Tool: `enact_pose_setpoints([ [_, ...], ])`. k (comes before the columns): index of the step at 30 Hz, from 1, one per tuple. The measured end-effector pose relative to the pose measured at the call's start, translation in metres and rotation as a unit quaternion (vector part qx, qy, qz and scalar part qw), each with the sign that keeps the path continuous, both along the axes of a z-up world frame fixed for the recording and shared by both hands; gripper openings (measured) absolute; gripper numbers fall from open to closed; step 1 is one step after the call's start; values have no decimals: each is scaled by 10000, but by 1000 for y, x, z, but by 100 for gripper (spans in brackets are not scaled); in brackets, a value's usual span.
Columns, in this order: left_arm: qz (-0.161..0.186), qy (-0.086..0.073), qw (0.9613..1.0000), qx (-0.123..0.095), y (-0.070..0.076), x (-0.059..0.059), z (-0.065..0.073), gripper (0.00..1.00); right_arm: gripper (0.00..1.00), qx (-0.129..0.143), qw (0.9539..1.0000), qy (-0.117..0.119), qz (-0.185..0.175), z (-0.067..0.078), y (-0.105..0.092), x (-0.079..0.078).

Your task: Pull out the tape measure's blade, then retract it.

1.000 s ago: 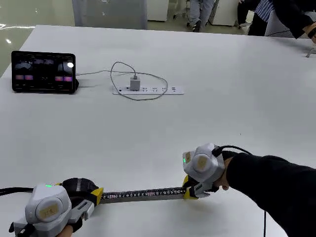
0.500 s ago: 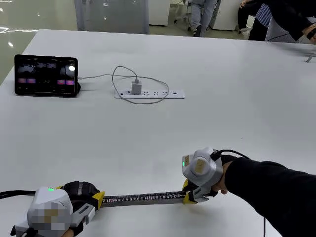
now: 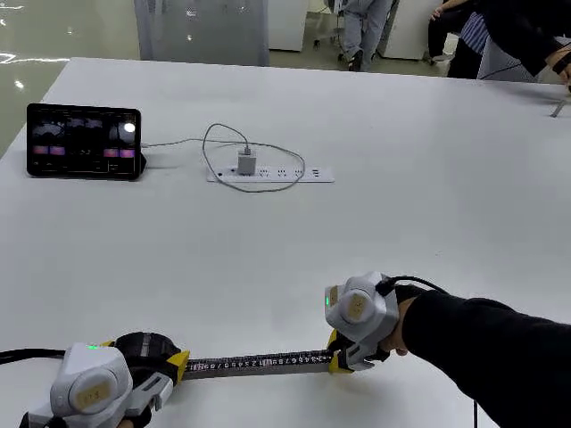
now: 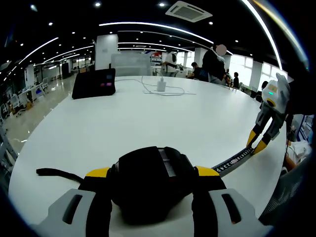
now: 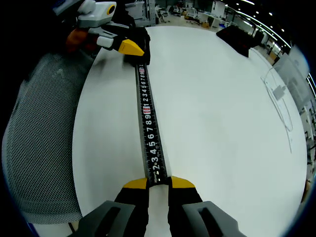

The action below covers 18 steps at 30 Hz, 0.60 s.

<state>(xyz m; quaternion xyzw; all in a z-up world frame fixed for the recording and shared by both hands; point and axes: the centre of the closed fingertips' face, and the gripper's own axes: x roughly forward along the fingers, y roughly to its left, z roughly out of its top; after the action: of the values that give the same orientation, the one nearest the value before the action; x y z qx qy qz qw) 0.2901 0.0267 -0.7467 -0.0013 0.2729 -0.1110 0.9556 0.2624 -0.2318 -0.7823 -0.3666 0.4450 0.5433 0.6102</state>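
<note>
- While a lit tablet [image 3: 83, 141] stands near the desk's [image 3: 401, 178] far left edge, the work itself sits along the near edge.
- By the near left corner, the left gripper [image 3: 143, 355] has its yellow-tipped jaws pressed against the black tape measure [image 3: 150, 341], which rests on the desk.
- From above, the grey housing covers part of that grip. The left gripper view looks along the jaws, with the left gripper [image 4: 153, 173] squeezing both flanks of the tape measure [image 4: 150, 190]. A black strap [image 4: 52, 172] lies on the desk to one side.
- The blade [image 3: 259, 363] is drawn out flat along the near edge, from the tape measure across to the other gripper.
- In the head view its markings are fine print. In the right gripper view the blade [image 5: 148, 123] has plain numerals climbing away from the pinched end, with one red mark partway along.
- Toward the far edge, near the middle, a power strip [image 3: 272, 174] carries a white charger [image 3: 247, 163] with a looped cable [image 3: 223, 134].
- Right of centre on the near edge, the right gripper [image 3: 335, 355] pinches the blade's free end. Seen along its own jaws, the right gripper [image 5: 158, 183] has the blade's tip caught in the narrow slot between the yellow tips.
- Each gripper view catches the opposite tool, the right gripper [image 4: 257, 143] and the left gripper [image 5: 127, 45].
- A dark sleeve [image 3: 482, 348] reaches in from the right, and people [image 3: 361, 22] stand beyond the far edge.
</note>
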Motion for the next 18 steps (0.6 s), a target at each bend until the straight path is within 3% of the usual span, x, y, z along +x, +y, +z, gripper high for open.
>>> enact_pose_setpoints([
  [18, -7, 9, 10000, -13, 0, 0, 0, 61, 10, 43, 9999, -8, 104, 0, 6, 1],
])
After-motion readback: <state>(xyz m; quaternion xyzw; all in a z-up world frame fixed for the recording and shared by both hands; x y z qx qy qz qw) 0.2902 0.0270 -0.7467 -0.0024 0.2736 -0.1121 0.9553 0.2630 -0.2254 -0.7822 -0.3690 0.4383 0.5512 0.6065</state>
